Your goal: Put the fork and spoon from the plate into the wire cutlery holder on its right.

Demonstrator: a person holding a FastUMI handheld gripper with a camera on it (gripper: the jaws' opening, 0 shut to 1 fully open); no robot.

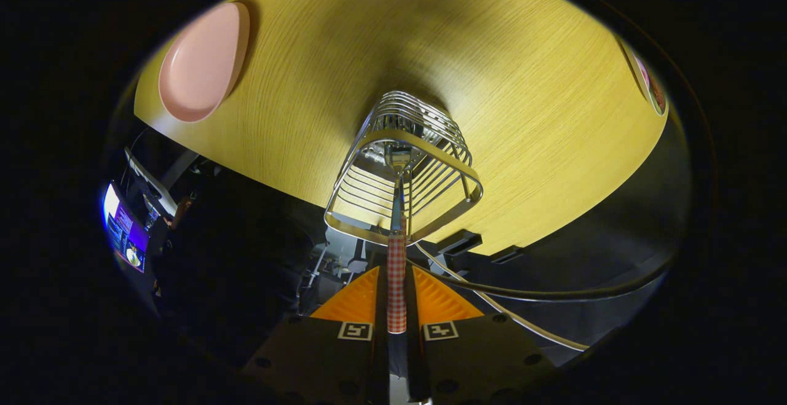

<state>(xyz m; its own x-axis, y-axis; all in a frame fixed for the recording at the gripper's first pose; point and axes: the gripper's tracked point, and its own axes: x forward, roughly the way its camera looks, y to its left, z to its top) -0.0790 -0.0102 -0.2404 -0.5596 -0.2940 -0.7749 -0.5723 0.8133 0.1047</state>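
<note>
My gripper (396,270) points down over the wooden table (541,85) and is shut on a utensil's red-checked handle (396,288), pinched between both fingers (356,299). The utensil's metal stem runs straight ahead into the open top of the wire cutlery holder (430,147), just beyond the fingertips. Its head sits low inside the wires, and I cannot tell whether it is the fork or the spoon. More shiny metal shows near the holder's bottom. The pink plate (200,64) lies far off to the holder's left with nothing on it.
The table's near edge curves just under the holder, with black clamps (461,242) on it. A cable (522,297) runs below that edge. A lit screen (123,227) stands in the dark area off the table. A patterned object (652,85) sits at the table's far right.
</note>
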